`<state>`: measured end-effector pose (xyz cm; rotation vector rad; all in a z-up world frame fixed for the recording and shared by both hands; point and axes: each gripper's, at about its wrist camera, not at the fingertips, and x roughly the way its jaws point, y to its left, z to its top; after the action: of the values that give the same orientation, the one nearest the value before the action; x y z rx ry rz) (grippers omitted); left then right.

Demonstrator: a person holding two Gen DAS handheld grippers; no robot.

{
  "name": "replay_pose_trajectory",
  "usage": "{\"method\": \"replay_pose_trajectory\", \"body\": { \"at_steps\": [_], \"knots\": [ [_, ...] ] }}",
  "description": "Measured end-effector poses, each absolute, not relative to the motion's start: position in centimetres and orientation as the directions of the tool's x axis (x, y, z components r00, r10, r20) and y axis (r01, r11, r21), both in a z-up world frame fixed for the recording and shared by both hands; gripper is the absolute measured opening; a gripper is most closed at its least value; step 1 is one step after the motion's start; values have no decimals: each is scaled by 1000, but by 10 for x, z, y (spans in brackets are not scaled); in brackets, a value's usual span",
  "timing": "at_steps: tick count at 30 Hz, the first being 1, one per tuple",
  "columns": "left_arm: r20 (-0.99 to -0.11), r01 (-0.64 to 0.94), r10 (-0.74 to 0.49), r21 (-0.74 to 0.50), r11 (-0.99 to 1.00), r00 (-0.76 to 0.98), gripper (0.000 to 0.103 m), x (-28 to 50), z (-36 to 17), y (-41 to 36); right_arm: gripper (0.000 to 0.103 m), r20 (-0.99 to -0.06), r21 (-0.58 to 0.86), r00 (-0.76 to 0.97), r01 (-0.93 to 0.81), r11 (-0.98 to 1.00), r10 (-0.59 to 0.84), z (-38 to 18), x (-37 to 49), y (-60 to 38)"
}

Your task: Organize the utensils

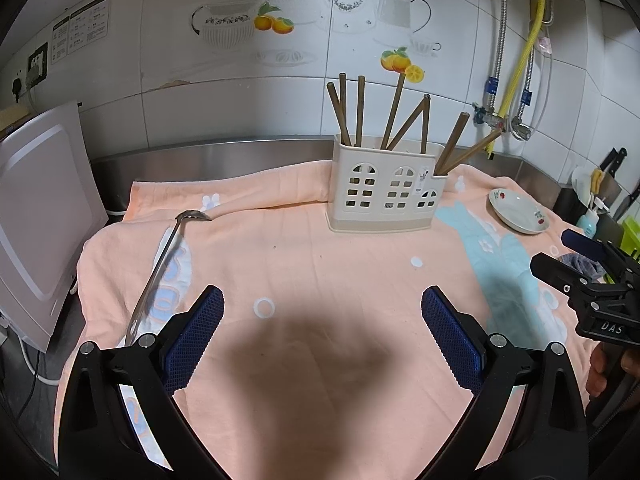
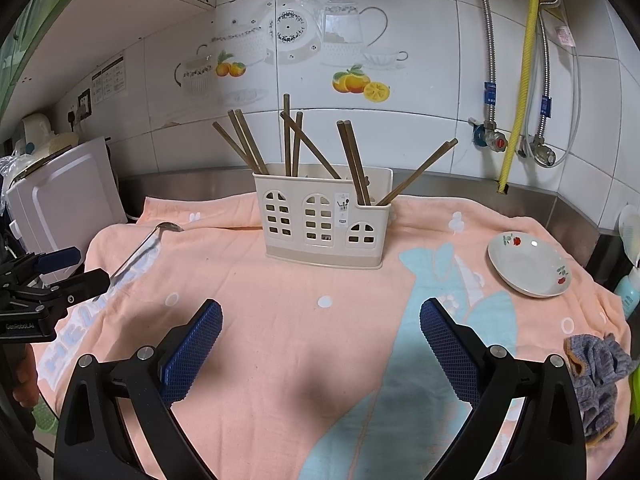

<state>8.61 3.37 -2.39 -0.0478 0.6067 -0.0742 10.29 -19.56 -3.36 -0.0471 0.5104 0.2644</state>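
Note:
A cream plastic utensil holder [image 1: 386, 192] [image 2: 323, 222] stands at the back of the peach towel, with several brown chopsticks [image 1: 402, 120] [image 2: 294, 144] sticking out of it. A metal ladle [image 1: 162, 264] [image 2: 140, 250] lies on the towel's left side, bowl toward the wall. My left gripper [image 1: 322, 320] hovers open over the near middle of the towel, the ladle's handle just left of its left finger. My right gripper [image 2: 320, 324] is open and empty over the towel, in front of the holder. Each gripper shows at the edge of the other's view.
A white saucer [image 1: 518, 210] [image 2: 528, 264] with red flowers sits at the right. A grey rag [image 2: 596, 376] lies at the near right edge. A white appliance [image 1: 36, 216] [image 2: 68, 196] stands at the left. Pipes and valves [image 2: 500, 140] run down the tiled wall.

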Motion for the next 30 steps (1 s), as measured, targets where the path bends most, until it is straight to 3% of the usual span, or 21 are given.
{"method": "replay_pose_trajectory", "body": {
  "at_steps": [30],
  "knots": [
    [-555,66,-95,-71,995,826,98,80,-25,32,96,-491,22,838,-262,965,239,-37,102,-194]
  ]
}}
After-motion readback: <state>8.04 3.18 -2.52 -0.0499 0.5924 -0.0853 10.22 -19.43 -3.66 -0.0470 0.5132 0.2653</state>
